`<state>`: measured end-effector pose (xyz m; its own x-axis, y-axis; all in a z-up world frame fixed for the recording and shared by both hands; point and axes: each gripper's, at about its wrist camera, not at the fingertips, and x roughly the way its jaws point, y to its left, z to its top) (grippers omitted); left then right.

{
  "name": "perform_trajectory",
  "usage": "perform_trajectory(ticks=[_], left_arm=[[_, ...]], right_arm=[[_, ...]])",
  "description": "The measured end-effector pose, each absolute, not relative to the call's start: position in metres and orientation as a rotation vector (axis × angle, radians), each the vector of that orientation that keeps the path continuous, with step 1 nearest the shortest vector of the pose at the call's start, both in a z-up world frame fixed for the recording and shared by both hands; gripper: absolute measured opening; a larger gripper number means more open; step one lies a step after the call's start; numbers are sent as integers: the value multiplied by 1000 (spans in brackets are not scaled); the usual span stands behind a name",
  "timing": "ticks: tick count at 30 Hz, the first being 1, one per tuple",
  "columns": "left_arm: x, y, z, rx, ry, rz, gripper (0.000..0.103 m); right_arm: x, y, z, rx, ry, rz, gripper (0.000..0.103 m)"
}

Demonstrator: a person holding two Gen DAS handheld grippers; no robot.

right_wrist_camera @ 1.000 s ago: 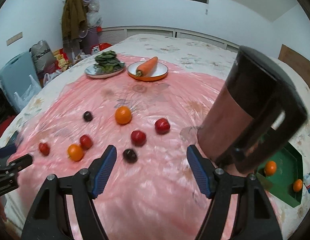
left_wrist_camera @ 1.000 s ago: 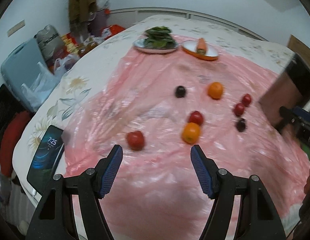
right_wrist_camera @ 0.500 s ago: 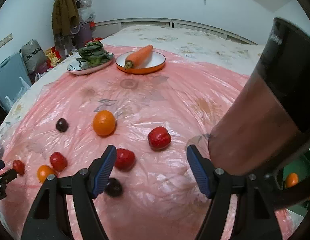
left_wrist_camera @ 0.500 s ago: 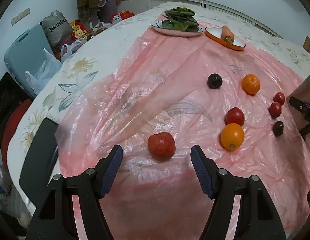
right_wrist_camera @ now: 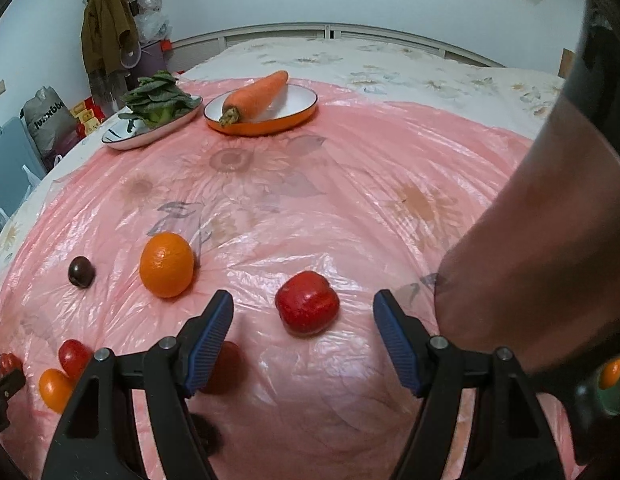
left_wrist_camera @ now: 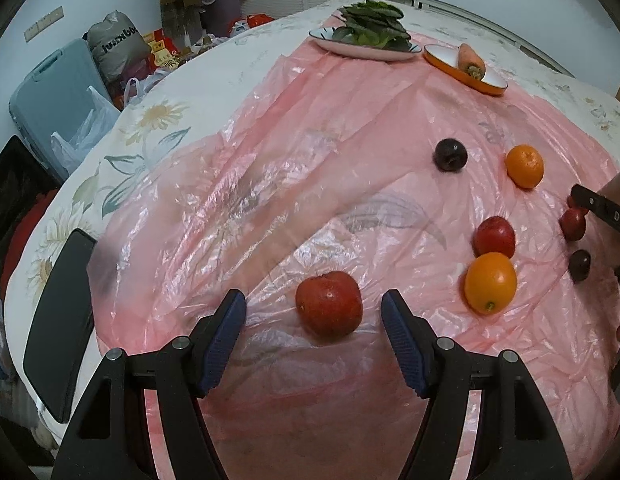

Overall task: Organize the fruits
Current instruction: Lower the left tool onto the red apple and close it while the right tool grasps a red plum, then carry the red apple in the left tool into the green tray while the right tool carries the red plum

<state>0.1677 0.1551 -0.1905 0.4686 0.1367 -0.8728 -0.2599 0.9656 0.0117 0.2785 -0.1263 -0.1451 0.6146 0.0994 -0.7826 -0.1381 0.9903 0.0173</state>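
Your right gripper [right_wrist_camera: 303,334] hung with jaws apart around a red fruit [right_wrist_camera: 307,302], untouched; an orange [right_wrist_camera: 166,264] lay left of that fruit.

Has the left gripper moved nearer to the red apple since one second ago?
Yes. The left gripper came forward and down toward the red apple, now just ahead of its open jaws.

Loose fruits lie scattered, none touching a plate, on a crinkled pink plastic sheet [left_wrist_camera: 270,184]: a red apple [left_wrist_camera: 329,305] nearest the left camera, with an orange [left_wrist_camera: 490,282] and a smaller red fruit [left_wrist_camera: 494,237] just beside each other to its right. Farther off sit a dark plum [left_wrist_camera: 450,154] and a second orange [left_wrist_camera: 524,165], well apart from the apple. In the right view another glossy red fruit [right_wrist_camera: 307,303] rests alone on the sheet.
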Motion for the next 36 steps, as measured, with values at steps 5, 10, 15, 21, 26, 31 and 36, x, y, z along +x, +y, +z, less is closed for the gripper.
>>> perform_trajectory(ticks=[5,10,15,21,26,31,36], left_arm=[[168,153,-195,-111,1059,248,65],[170,152,-194,-119,1062,233,28],[169,154,-190,-144,1066,218,28],[163,156,-181,-156,1050,212,28],[156,158,-169,-155,1033,215,28],[145,158,-153,-148,1013,215,28],[128,151,-135,-131,992,203,28]], right_arm=[[286,-123,-157,-57,929,127,90],[287,-130,-161,-20,942,127,50],[281,-133,-157,-4,934,140,50],[269,-135,-141,-4,905,145,50],[259,-137,-127,-13,887,152,50],[241,-139,-114,-20,877,163,50],[216,-141,-100,-21,869,181,50]])
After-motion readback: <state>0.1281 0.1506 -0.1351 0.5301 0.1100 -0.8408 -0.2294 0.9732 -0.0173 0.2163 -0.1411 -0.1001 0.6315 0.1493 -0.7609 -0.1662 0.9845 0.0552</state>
